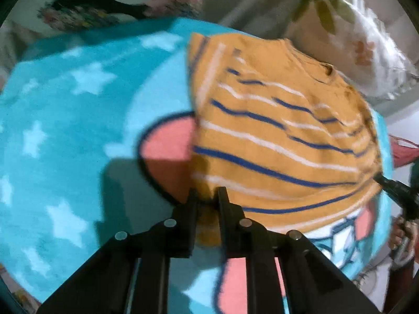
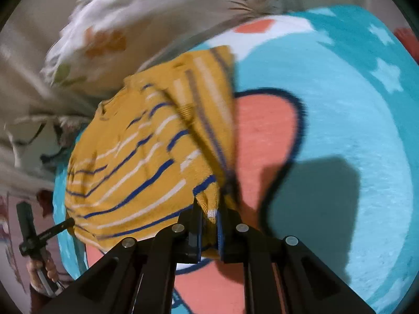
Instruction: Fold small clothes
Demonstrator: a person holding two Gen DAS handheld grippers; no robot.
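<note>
A small orange shirt with blue and white stripes (image 1: 275,141) lies partly lifted over a round turquoise star rug (image 1: 65,120). My left gripper (image 1: 208,196) is shut on the shirt's bottom corner. My right gripper (image 2: 208,206) is shut on the shirt's other bottom corner (image 2: 209,196); the shirt (image 2: 125,162) spreads up and left from it, with one side folded over. The right gripper also shows in the left wrist view (image 1: 392,185) at the shirt's right edge. The left gripper shows in the right wrist view (image 2: 52,231) at the shirt's left edge. Both views are motion-blurred.
The rug (image 2: 353,136) has a pink cartoon shape outlined in black. A white floral pillow (image 1: 353,44) and pale bedding (image 2: 31,91) lie beyond the shirt. A flowered cloth (image 1: 117,7) lies past the rug's far edge. Something red (image 1: 403,151) lies at the right.
</note>
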